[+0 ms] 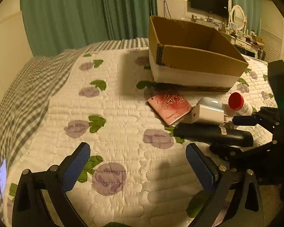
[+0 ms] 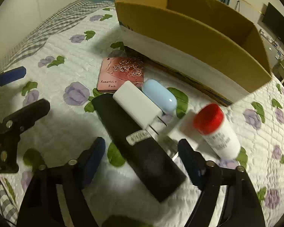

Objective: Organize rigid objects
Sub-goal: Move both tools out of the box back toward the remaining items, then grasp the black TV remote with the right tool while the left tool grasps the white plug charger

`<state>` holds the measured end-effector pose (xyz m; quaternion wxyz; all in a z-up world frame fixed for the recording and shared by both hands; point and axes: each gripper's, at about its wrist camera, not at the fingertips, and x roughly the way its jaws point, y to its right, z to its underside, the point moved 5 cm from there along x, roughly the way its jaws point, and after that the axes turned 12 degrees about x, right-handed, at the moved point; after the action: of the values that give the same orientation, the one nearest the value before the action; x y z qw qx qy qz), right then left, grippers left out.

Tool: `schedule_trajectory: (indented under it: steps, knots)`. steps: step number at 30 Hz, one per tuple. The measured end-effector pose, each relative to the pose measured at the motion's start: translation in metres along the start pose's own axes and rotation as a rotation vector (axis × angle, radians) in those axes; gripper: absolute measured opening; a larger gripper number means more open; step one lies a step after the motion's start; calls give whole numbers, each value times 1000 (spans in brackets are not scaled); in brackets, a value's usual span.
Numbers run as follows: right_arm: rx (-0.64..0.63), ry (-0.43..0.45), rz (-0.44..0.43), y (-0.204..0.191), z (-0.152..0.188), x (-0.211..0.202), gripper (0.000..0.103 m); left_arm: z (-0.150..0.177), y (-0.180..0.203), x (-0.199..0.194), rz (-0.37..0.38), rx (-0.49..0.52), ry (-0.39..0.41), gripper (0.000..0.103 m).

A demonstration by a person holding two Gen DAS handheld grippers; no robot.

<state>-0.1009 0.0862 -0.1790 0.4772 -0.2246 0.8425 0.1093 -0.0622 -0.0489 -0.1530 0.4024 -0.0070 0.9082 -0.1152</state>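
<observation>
Right, bed scene: floral quilt (image 2: 70, 132) with a grey checked blanket (image 1: 28, 87) at its far edge, green curtain (image 1: 70, 15) behind. An open cardboard box (image 2: 195, 36) sits on the quilt behind the clutter, and nothing can be seen in the part of its inside that shows.

In front of the box lies a tight cluster. The pink rose-print case (image 2: 121, 73) lies flat nearest the box. The white charger (image 2: 136, 104) lies across the far end of the black case (image 2: 140, 147), prongs toward the camera. The pale blue oval case (image 2: 160, 95) is just beside the charger, on its box side. The red-capped white bottle (image 2: 217, 130) lies on its side to the right, cap toward the box, blurred.

The black case is the long item. In the right wrist view its long axis runs from upper left, by the pink case, to lower right, near end toward the camera. The charger overlapping its far end is the only thing crowding it.

The right gripper (image 2: 142, 162) is tilted steeply down, fingers apart on either side of the black case's near half, pads not visibly pressing on it. The left gripper (image 1: 138, 162) is angled down over bare quilt to the left of the cluster, jaws wide apart and holding nothing.
</observation>
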Motion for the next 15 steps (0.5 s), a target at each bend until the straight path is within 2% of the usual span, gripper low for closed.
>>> schedule_trajectory:
  steps: [4,9,10,11,13,15]
  knots:
    - [-57,9,39,-7,-4,9,75,0,-2,1,16,-14,1,103]
    - [-97,34,68,-10,-4,2,57,0,-2,-4,11,-14,10,103]
    - [-101,38,66,-12,-4,0,50,-1,-2,-6,11,-14,15,103]
    - [-104,35,39,-16,-2,-8,38,-1,-2,-9,9,-15,19,103]
    - [-127,67,67,-20,0,-25,36,-3,-3,-13,6,-16,27,103]
    - [-115,78,57,-21,0,-41,34,-5,-3,-18,2,-18,35,103]
